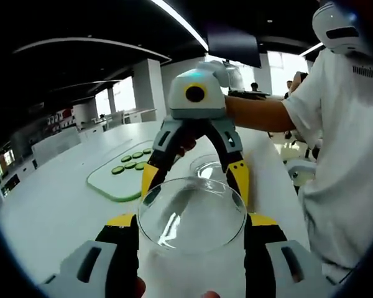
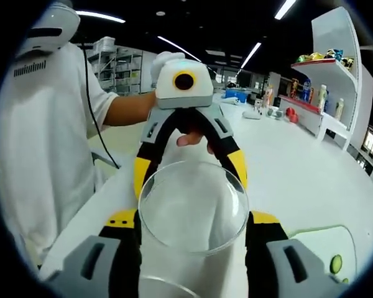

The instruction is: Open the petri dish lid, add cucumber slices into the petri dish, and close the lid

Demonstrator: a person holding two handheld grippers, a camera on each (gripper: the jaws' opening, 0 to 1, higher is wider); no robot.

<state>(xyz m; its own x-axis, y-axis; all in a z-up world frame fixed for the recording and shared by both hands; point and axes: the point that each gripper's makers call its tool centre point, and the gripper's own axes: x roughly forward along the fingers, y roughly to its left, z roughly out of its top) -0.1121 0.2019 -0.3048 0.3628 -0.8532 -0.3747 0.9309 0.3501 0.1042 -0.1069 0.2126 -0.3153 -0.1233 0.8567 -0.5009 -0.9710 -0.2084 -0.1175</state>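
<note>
Clear glass sits between two sets of yellow-and-black fingers: the lid [image 1: 192, 214] is held up in the air, off the table, with the left gripper [image 1: 192, 222] and the right gripper [image 2: 192, 218] facing each other across it. In each view that gripper's own jaws stand at the lid's two sides and the other gripper's jaws come in from beyond, so both seem to be grasping the rim, though through the glass I cannot be sure which one bears the weight. Past the lid in the left gripper view, the dish [image 1: 208, 166] rests open on the white table [image 1: 56, 211], just beside a pale green board [image 1: 115, 181] carrying cucumber slices [image 1: 132, 161]. The board's corner and a slice also show at the lower right of the right gripper view.

Opening looks done, and the lid seems to be passing between grippers. Next, one gripper should let go, the lid be set down or kept aside, and the free gripper reach for a slice.
</note>
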